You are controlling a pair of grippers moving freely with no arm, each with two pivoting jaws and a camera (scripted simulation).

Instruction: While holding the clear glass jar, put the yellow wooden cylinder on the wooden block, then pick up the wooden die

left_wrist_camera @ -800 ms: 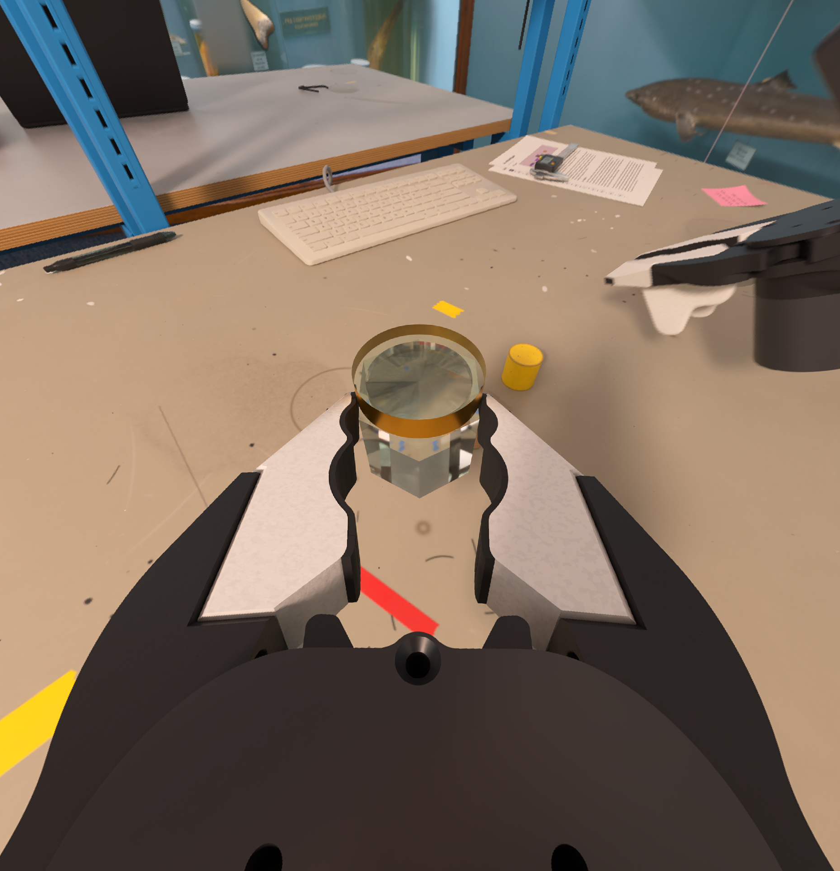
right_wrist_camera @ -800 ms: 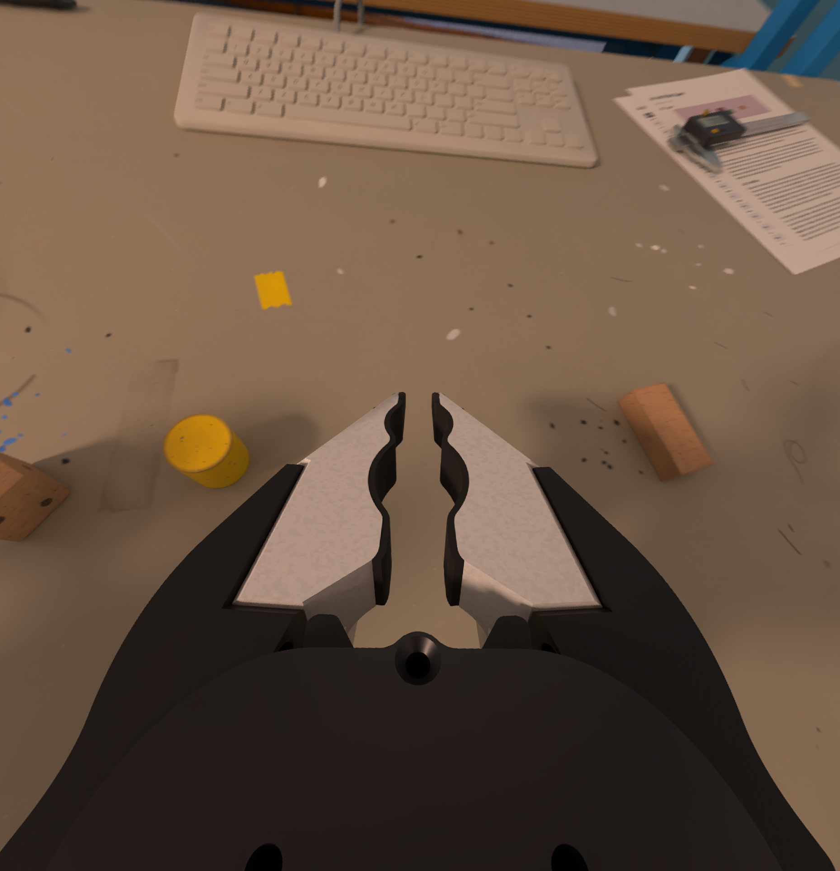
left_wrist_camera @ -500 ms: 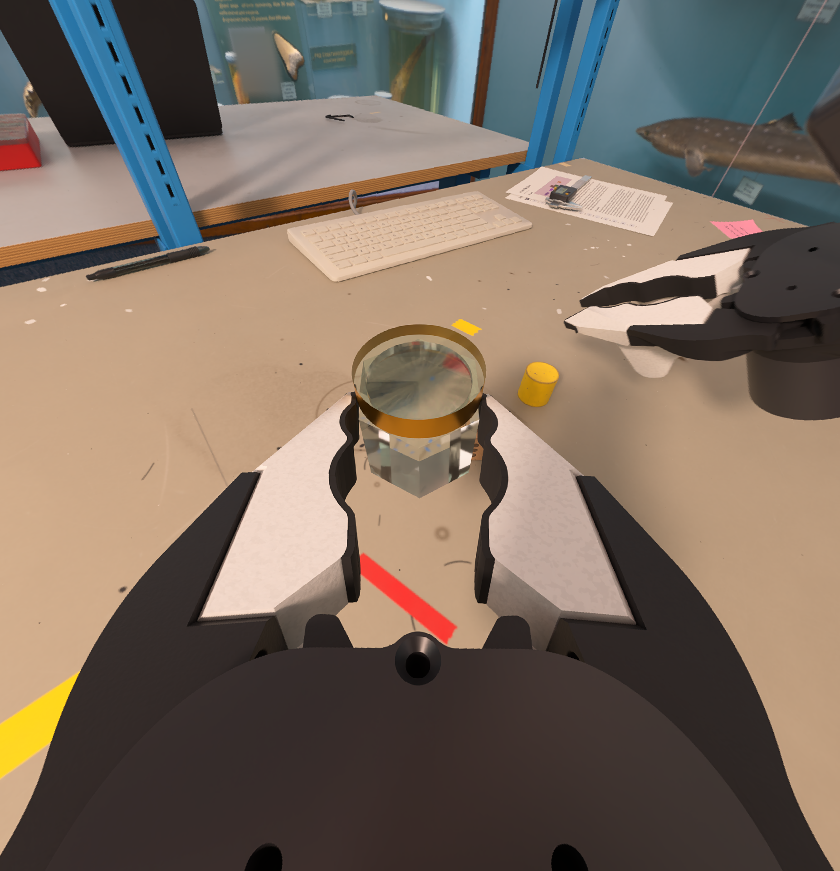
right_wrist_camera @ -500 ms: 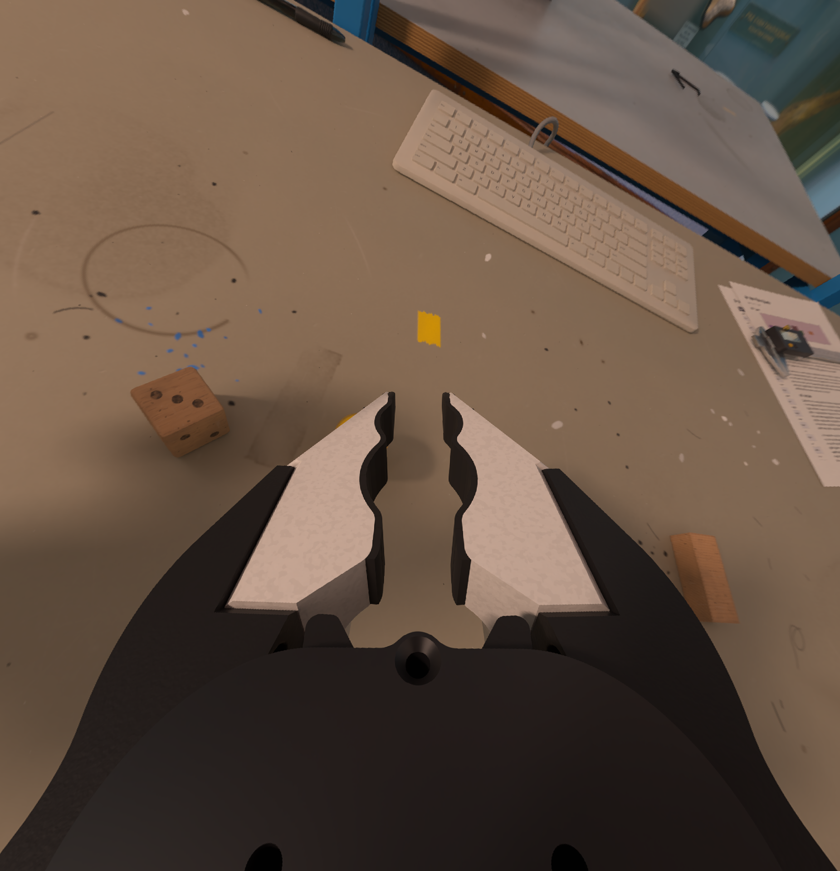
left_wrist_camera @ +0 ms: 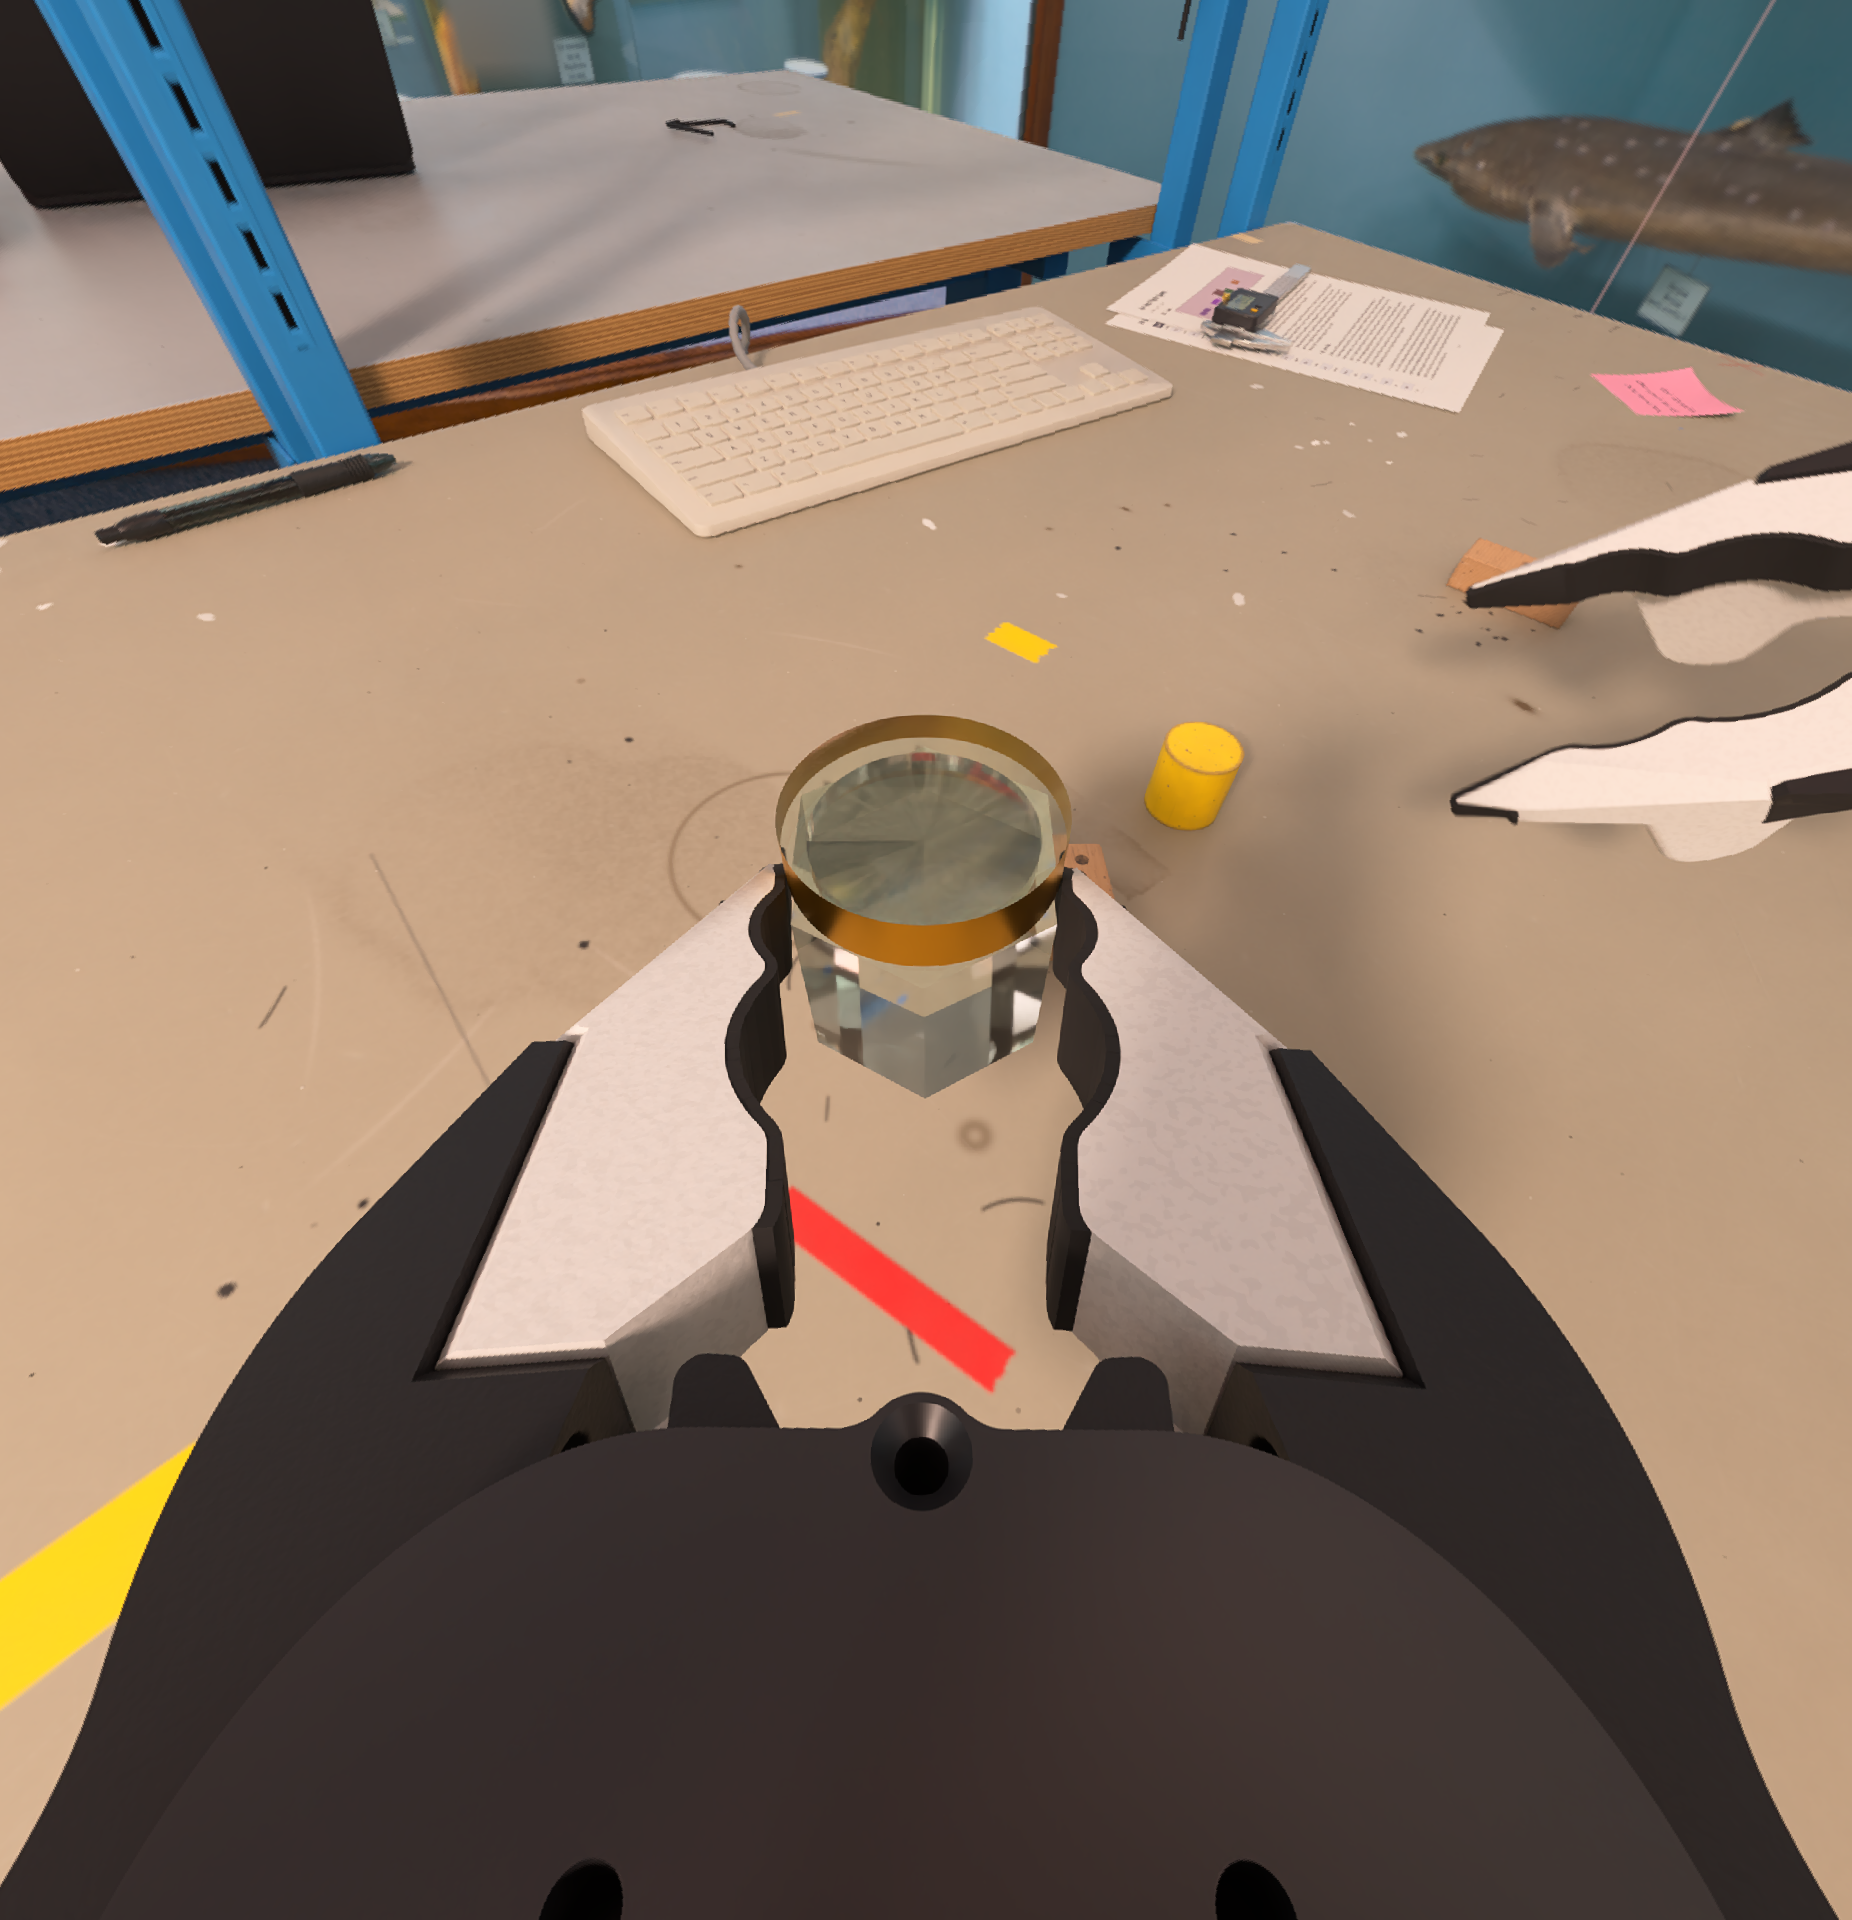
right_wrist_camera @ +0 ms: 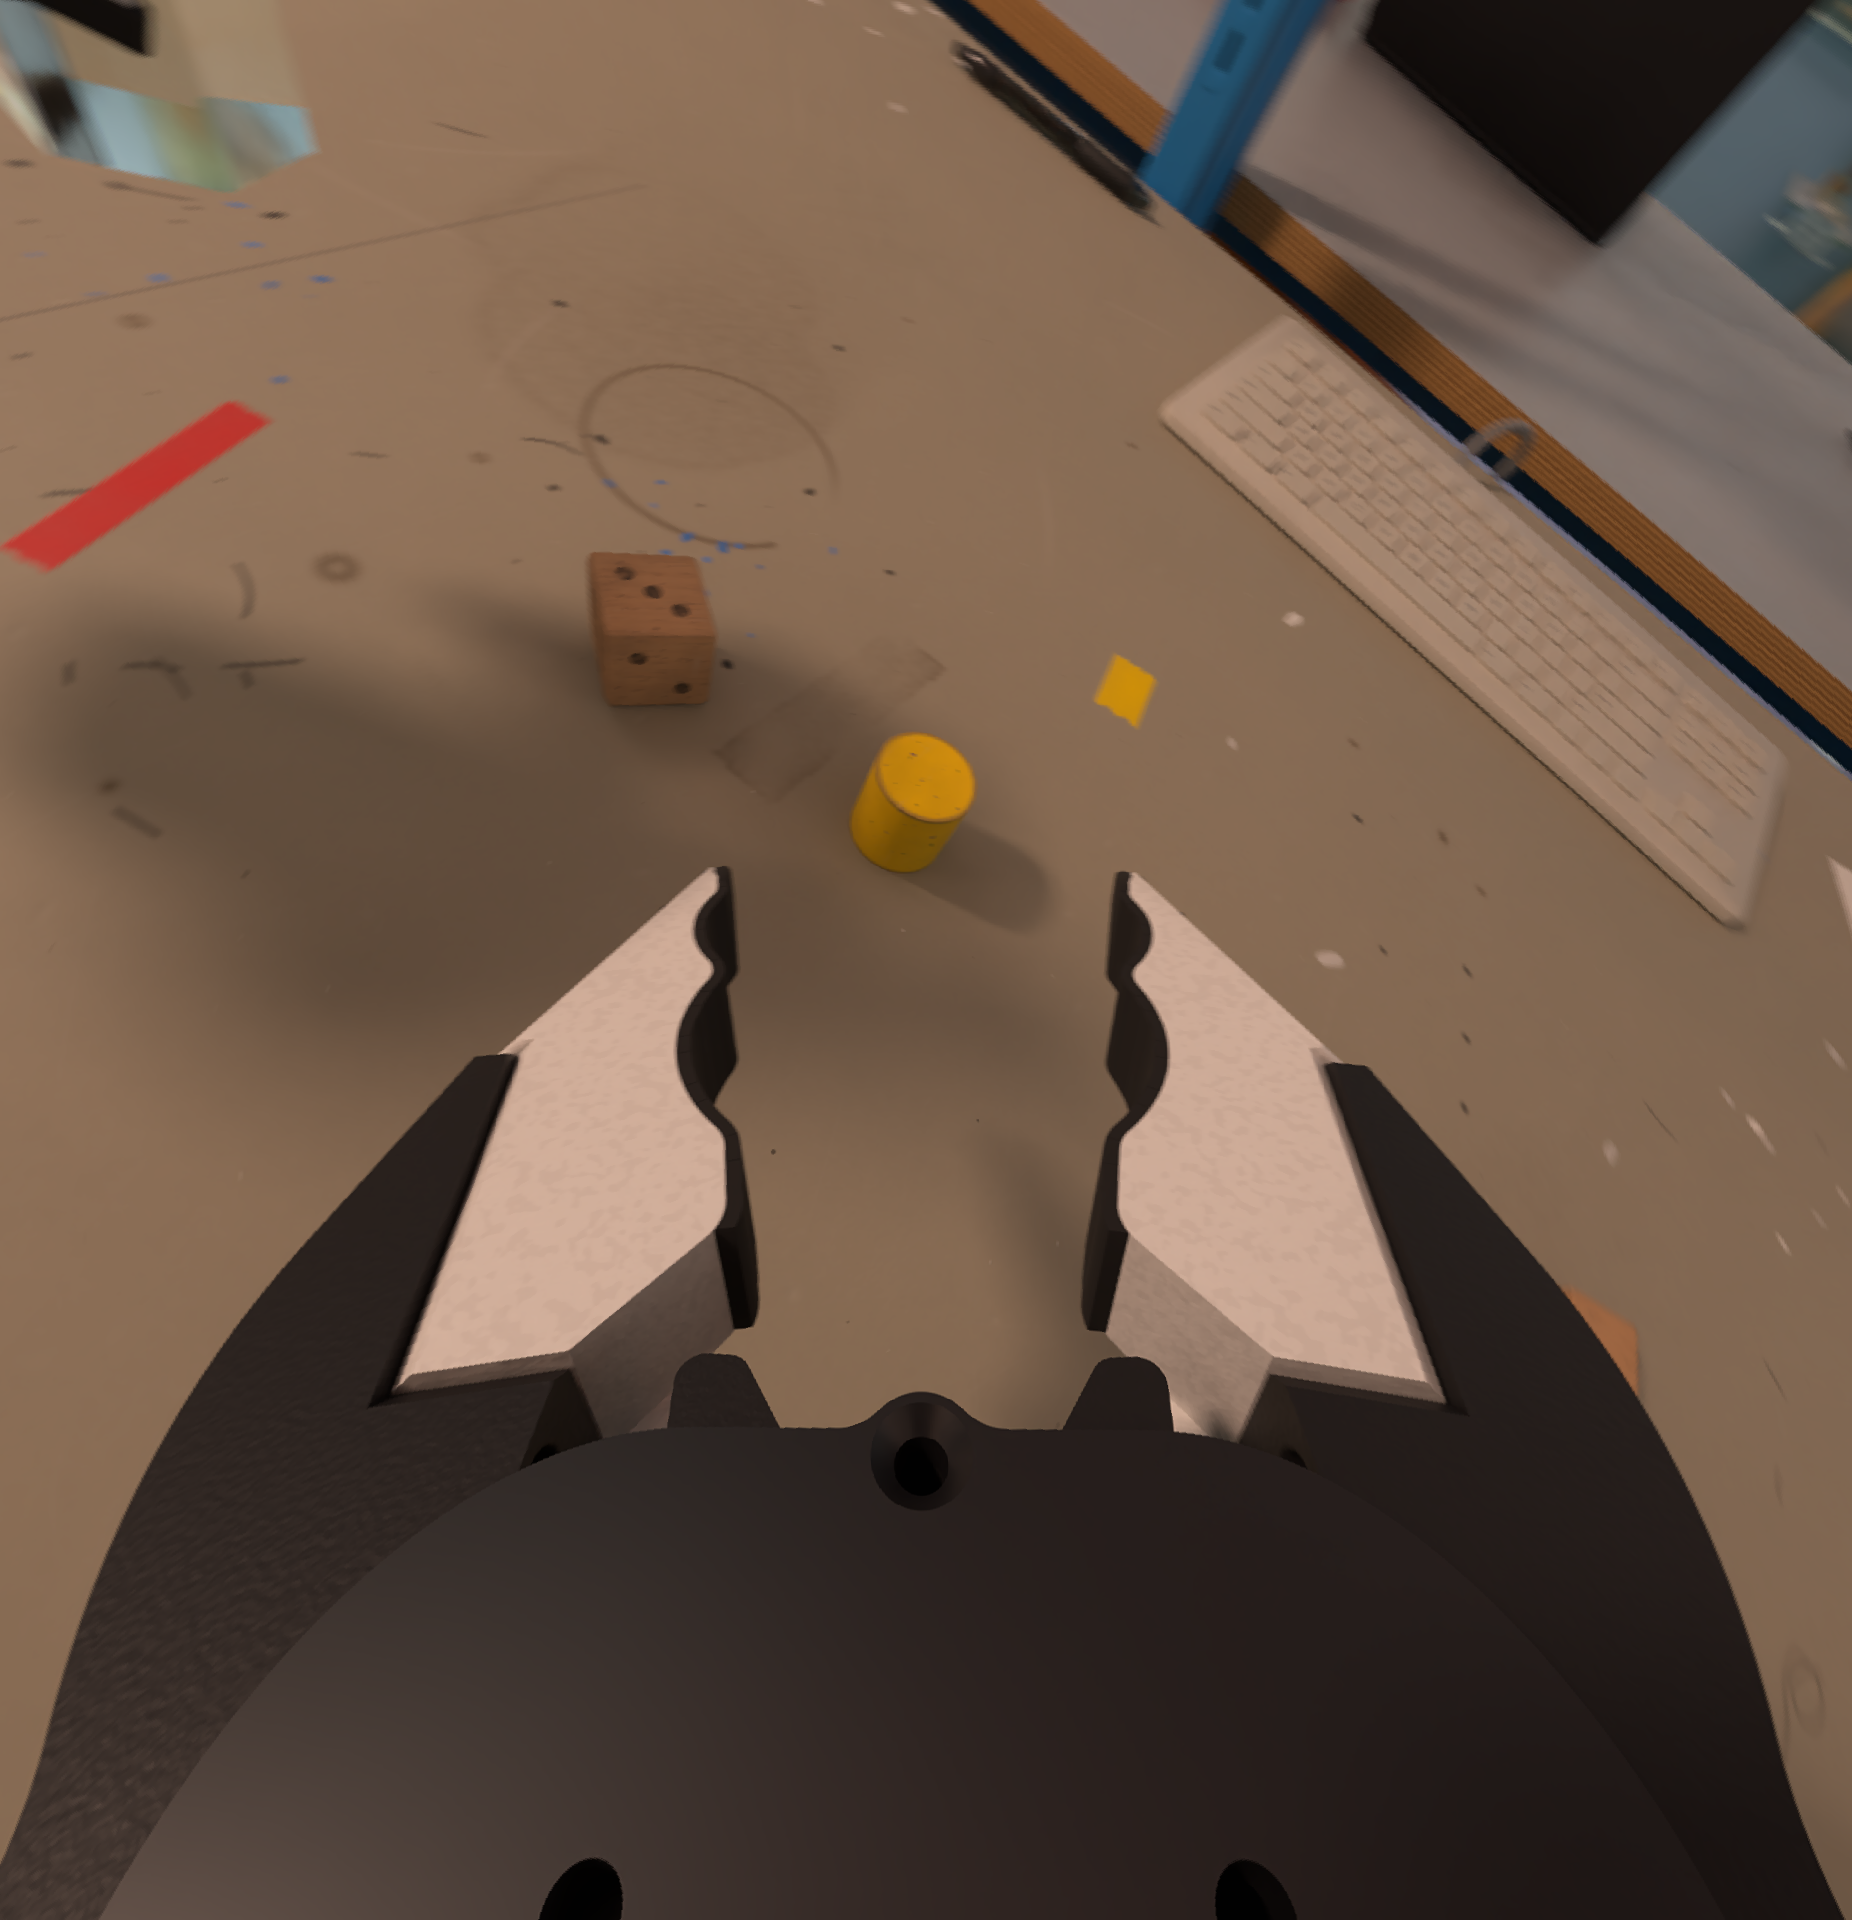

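Note:
My left gripper (left_wrist_camera: 920, 894) is shut on the clear glass jar (left_wrist_camera: 922, 904) with a gold rim and holds it above the table. The yellow wooden cylinder (right_wrist_camera: 909, 802) stands upright on the table just ahead of my right gripper (right_wrist_camera: 920, 883), which is open and empty; the cylinder also shows in the left wrist view (left_wrist_camera: 1192, 775). The wooden die (right_wrist_camera: 651, 628) sits beyond it to the left; only its corner (left_wrist_camera: 1086, 864) peeks from behind the jar. The wooden block (left_wrist_camera: 1493, 577) lies behind the right gripper's fingers (left_wrist_camera: 1628, 551); its corner (right_wrist_camera: 1606, 1340) shows at the right.
A white keyboard (left_wrist_camera: 880, 410) lies at the table's far side, with papers and a caliper (left_wrist_camera: 1306, 322) to its right and a black pen (left_wrist_camera: 241, 499) to its left. Red tape (left_wrist_camera: 896, 1283), yellow tape (left_wrist_camera: 1017, 640) and a pink note (left_wrist_camera: 1665, 393) mark the table.
My right gripper has opened wide and swung round so the yellow cylinder lies just ahead of its fingertips. The left gripper keeps hold of the jar, shifting only slightly.

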